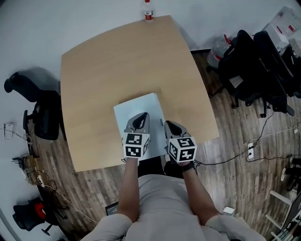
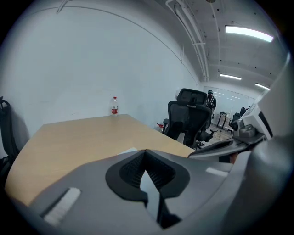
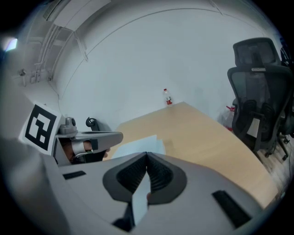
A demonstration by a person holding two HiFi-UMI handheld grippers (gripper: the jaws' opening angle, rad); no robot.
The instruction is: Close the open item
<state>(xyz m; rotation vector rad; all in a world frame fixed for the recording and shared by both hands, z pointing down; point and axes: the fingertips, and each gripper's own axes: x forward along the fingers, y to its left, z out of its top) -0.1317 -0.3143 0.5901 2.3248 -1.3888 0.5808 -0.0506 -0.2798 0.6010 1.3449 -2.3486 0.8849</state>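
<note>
A pale flat item [image 1: 136, 106] lies at the near edge of a wooden counter [image 1: 117, 61], a small bottle [image 1: 148, 14] at the far edge. The left gripper [image 1: 139, 121] is over the item and the right gripper [image 1: 171, 126] at its right edge, both jaws pressed together, empty

Contents, counted: one table [image 1: 117, 70]; one red-labelled bottle [image 1: 148, 14] at its far edge; one pale flat item [image 1: 136, 106] near; one left gripper [image 1: 140, 116], one right gripper [image 1: 170, 124]; one black chair [image 1: 44, 117] left, apparently two black chairs [image 1: 249, 66] right, overlapping.
</note>
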